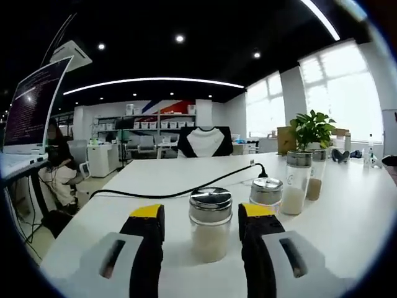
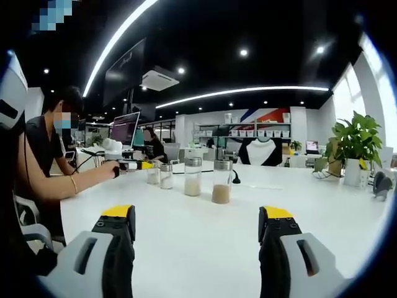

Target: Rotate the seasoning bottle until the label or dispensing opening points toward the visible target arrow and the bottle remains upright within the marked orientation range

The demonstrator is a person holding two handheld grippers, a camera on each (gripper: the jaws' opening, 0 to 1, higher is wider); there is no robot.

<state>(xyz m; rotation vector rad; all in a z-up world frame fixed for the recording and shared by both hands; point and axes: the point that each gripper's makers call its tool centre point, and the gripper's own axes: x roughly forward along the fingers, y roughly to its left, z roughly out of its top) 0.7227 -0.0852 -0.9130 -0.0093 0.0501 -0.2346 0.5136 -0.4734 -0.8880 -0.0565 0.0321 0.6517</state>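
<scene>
The left gripper [image 1: 201, 228] has its two yellow-tipped jaws standing apart on either side of a short seasoning bottle [image 1: 210, 225], a glass jar with a chrome cap and a pale powder in its lower half; the bottle stands upright on the white table [image 1: 347, 223], squarely between the jaws, and I cannot tell whether either pad is touching the glass yet. Just behind it, toward two o'clock in the left gripper view, is a second short jar [image 1: 267, 194], then two taller ones [image 1: 296, 183] further out the same way, with a black cable [image 1: 186, 189] lying across the table beyond them and a potted plant [image 1: 312, 130] at the far edge. I see no arrow or marked range on the table from here, so I would check the target direction before turning anything. To do this step well, I would close gently on the glass body below the cap, keep the jaws level so the bottle does not tip, and turn in short arcs, mindful of the neighbouring jar at two o'clock. The right gripper [image 2: 197, 228] hangs open over bare table, holding nothing, with the row of bottles [image 2: 193, 177] well ahead at twelve o'clock.
</scene>
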